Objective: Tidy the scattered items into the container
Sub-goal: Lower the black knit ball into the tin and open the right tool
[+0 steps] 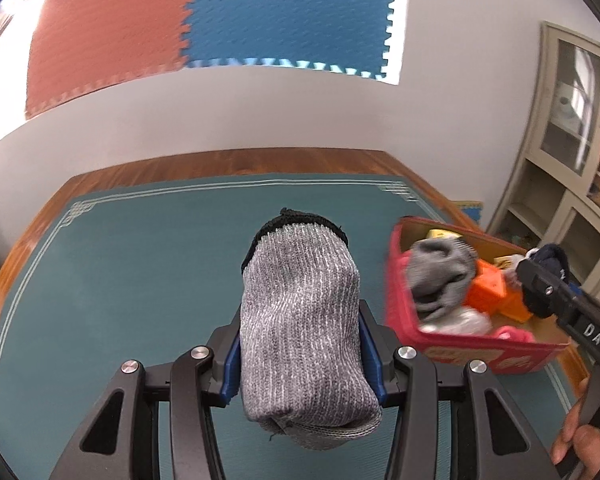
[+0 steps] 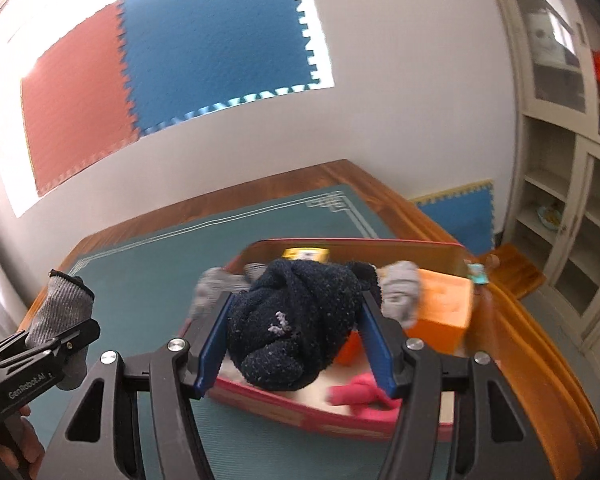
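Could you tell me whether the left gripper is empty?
No, the left gripper is clamped on a grey sock that stands up between its blue pads.

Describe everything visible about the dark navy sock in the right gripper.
The navy sock is a bunched, fuzzy knit bundle flecked with pale lint, with a small light mark on its front. The right gripper clamps it between blue pads, above the red box. Nothing else visibly touches it.
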A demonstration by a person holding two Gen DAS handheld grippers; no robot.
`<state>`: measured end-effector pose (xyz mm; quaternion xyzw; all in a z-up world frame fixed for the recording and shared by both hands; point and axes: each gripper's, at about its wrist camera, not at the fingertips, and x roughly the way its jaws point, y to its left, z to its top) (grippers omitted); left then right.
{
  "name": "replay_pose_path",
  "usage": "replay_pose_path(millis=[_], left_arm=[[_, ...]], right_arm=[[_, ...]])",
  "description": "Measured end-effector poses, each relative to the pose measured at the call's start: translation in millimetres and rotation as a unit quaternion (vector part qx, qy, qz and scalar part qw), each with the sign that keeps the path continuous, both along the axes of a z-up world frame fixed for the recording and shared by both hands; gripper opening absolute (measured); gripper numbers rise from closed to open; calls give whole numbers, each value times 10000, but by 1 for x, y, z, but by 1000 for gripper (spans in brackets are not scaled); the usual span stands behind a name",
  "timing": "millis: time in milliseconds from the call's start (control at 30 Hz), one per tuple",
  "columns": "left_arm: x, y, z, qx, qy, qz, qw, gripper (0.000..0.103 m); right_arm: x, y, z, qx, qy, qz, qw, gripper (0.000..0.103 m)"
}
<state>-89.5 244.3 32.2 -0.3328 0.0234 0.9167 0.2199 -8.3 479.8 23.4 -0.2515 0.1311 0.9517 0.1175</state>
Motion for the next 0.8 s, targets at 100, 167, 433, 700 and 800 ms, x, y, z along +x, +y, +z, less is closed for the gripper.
replay_pose_path(millis=[100,167,433,700,800], left_arm=[[6,25,8,44,51,-240,9997,50],[11,42,13,73,82,-426,9990,50],[29,97,17,124,247,-1116,9934,50],[20,126,5,143,120,-1274,9917,50],[18,124,1,155,53,-1248,9920,50]], right_arm=[[9,16,3,-67,83,-188,9998,65],[14,27,7,-126,135,-289,9994,65],[23,58,3,-420,151,-537,9976,65],[19,64,-7,-553,-11,-571,9968,66],[20,63,-7,-587,-18,-541,9968,66]])
